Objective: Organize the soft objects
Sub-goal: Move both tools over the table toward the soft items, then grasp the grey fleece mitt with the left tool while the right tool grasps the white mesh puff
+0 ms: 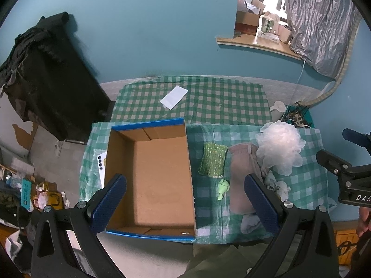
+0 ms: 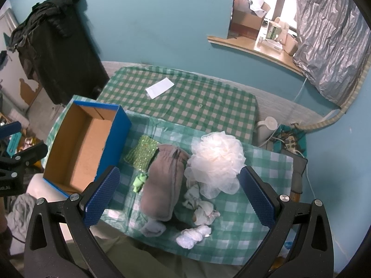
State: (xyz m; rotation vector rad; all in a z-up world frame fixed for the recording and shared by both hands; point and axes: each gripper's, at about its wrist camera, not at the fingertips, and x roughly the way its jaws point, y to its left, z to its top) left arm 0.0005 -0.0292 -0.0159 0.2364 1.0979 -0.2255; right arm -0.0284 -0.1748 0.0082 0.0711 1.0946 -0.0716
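An empty blue cardboard box sits at the left on the green checked cloth. To its right lie a green glittery sponge, a small light green soft toy, a grey-brown pouch, a white mesh bath pouf, white crumpled cloths and a grey sock. My left gripper is open and empty above the box's near edge. My right gripper is open and empty above the pouch and cloths.
A white paper lies on the far checked table. A black covered object stands at the left. A power strip and cables sit at the right. A window ledge holds boxes.
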